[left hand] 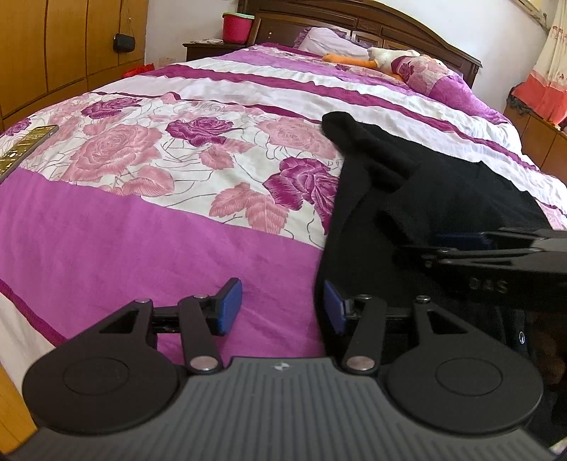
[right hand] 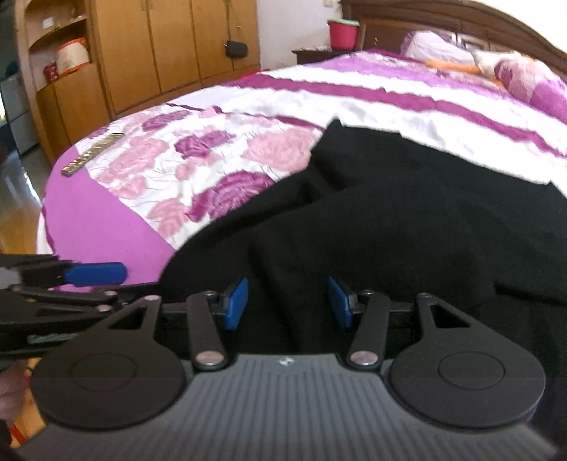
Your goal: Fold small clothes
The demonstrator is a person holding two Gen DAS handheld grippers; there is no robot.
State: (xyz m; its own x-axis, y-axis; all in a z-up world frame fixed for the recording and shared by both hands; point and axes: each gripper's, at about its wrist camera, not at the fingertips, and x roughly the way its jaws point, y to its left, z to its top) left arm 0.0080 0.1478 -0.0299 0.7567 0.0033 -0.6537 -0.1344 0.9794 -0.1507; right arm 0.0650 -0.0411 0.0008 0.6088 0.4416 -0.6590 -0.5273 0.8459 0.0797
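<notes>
A black garment (left hand: 418, 198) lies spread on the pink and purple floral bedspread (left hand: 141, 220), with a narrow part reaching toward the head of the bed. My left gripper (left hand: 283, 308) is open and empty, its jaws straddling the garment's left edge near the bed's front. My right gripper (right hand: 287, 301) is open and empty, low over the garment (right hand: 389, 212). The right gripper shows from the side in the left wrist view (left hand: 460, 248). The left gripper shows at the left of the right wrist view (right hand: 95, 275).
A gold phone (left hand: 24, 149) lies at the bed's left edge, also in the right wrist view (right hand: 88, 159). Pillows and a stuffed duck (left hand: 382, 58) lie by the headboard. A red bucket (left hand: 235, 26) stands on the nightstand. Wooden wardrobes (right hand: 159, 46) line the left wall.
</notes>
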